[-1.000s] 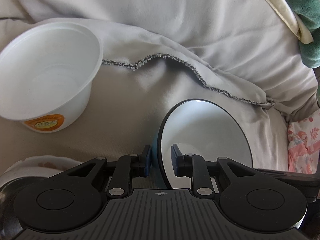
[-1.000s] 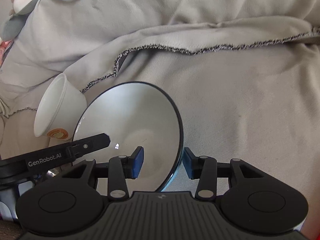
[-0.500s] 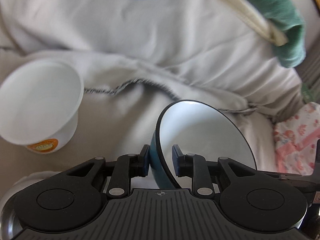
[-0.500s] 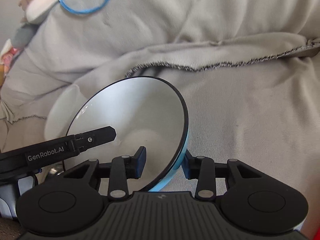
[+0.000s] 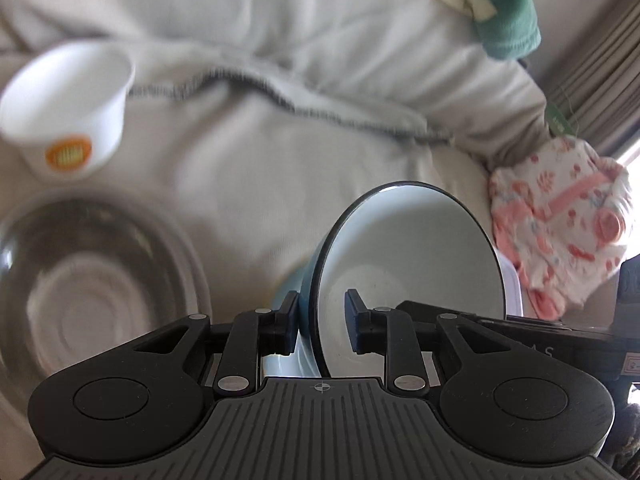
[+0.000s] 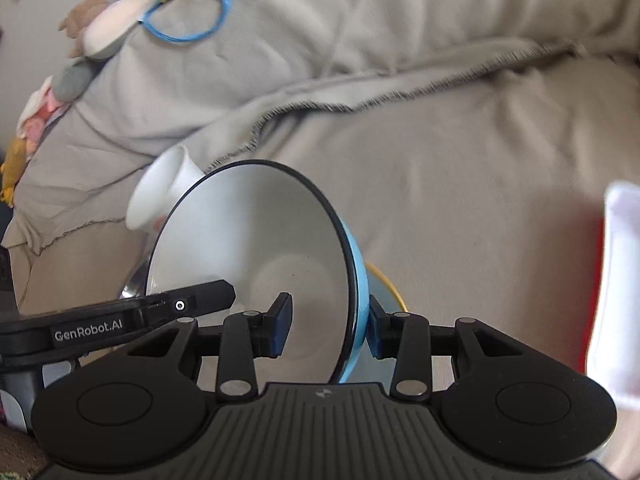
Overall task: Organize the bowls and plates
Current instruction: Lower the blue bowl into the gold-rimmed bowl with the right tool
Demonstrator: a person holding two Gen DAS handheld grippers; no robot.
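Observation:
A blue bowl (image 5: 408,248) with a white inside and dark rim hangs tilted above a grey blanket. My left gripper (image 5: 322,320) is shut on its near rim, one pad on the blue outside and one inside. From the other side my right gripper (image 6: 326,326) is shut on the same blue bowl (image 6: 256,232). A white plastic bowl (image 5: 68,104) with an orange label lies on the blanket at the left, and the right wrist view shows the white plastic bowl (image 6: 160,196) behind the blue one. A shiny metal bowl (image 5: 92,280) sits below at the lower left.
The grey blanket (image 6: 460,200) is rumpled, with a dark-stitched hem. A pink floral cloth (image 5: 560,224) and a green cloth (image 5: 504,20) lie at the right. Plush toys with a blue ring (image 6: 188,20) sit at the back. A yellow-rimmed dish (image 6: 384,284) shows under the blue bowl.
Both grippers have risen and pulled back with the blue bowl. The white plastic bowl now looks smaller and farther, and the metal bowl has come into the left wrist view.

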